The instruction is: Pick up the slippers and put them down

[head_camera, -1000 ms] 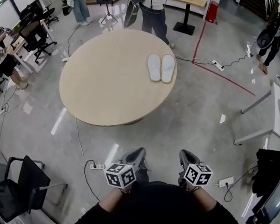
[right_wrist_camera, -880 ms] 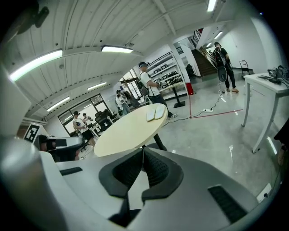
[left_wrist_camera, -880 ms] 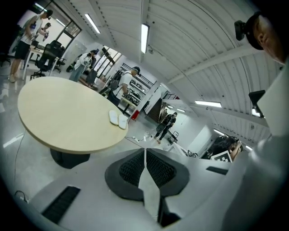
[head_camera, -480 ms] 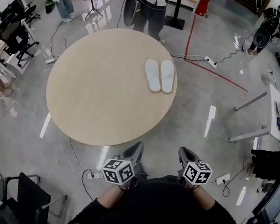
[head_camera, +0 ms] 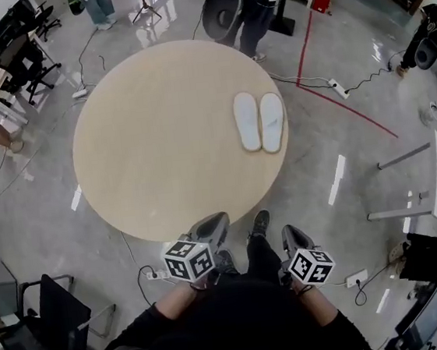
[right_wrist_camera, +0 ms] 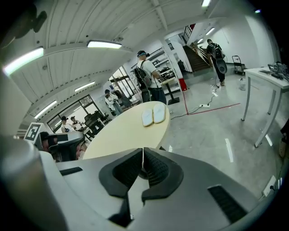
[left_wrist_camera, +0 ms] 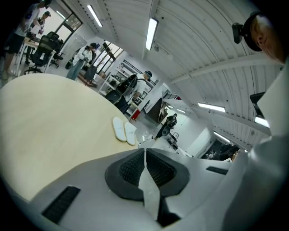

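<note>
Your left gripper (head_camera: 209,228) was clenched and empty, with the counter (head_camera: 144,139) edge just ahead. Your right gripper (head_camera: 294,237) was likewise clenched and empty. The slippers (head_camera: 260,121) lay paired well ahead of both grippers. Open both sets of jaws before reaching across.

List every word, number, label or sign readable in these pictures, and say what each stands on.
No text can be read anywhere.
slippers: plain white, no brand visible.
table: no print.
left gripper and right gripper: their marker cubes show only black-and-white square patterns, no letters or digits.
Background: anything printed there is too small to read.
</note>
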Motion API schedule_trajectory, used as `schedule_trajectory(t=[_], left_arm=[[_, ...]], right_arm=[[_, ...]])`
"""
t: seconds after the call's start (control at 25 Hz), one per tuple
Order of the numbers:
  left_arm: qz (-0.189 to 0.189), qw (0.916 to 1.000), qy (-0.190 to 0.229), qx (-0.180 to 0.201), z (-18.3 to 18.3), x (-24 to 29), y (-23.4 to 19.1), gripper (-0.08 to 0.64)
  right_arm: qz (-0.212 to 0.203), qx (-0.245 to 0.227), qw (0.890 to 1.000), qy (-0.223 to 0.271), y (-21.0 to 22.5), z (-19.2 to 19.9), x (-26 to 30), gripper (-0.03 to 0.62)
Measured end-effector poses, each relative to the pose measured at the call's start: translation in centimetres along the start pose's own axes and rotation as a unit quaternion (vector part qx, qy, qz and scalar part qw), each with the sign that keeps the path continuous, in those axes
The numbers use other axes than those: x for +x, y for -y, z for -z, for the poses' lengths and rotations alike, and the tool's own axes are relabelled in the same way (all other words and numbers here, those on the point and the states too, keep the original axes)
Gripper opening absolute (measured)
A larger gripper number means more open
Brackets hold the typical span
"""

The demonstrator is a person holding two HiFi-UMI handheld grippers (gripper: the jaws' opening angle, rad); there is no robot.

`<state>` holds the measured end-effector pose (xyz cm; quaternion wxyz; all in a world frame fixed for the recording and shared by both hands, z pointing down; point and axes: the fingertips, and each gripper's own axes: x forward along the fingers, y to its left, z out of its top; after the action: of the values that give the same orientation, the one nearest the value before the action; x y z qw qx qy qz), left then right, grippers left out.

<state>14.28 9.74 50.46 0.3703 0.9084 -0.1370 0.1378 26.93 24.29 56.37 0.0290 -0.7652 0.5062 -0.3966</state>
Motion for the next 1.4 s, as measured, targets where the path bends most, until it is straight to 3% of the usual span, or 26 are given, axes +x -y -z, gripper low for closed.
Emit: schedule_trajectory(t=[0.24, 0.52, 1.08, 1.2, 1.4], left_arm=[[-0.041, 0.9990, 0.016, 0.007, -4.8, 4.1, -3.0, 0.029], [-0.078, 0.9966, 0.025, 0.004, -11.6, 13.2, -4.3, 0.029], [-0.094, 0.9955, -0.003, -0.012, -16.3, 27.5, -8.9, 0.032], [-0.104, 0.9942, -0.026, -0.014, -16.2, 29.6, -10.6, 0.168], [-0.114, 0.9912, -0.066, -0.013, -15.4, 33.3, -13.3, 0.202]], right_arm=[[-0.059, -0.007, 0.998, -0.017, -1.0, -4.7, 8.4, 0.017], [-0.104, -0.022, 0.994, -0.021, 0.7, -15.3, 17.0, 0.017], [-0.086, -0.020, 0.995, -0.046, 6.1, -23.5, 28.4, 0.025], [-0.074, -0.016, 0.996, -0.050, 6.9, -24.4, 30.6, 0.151], [-0.052, -0.005, 0.997, -0.059, 8.9, -25.3, 33.4, 0.187]])
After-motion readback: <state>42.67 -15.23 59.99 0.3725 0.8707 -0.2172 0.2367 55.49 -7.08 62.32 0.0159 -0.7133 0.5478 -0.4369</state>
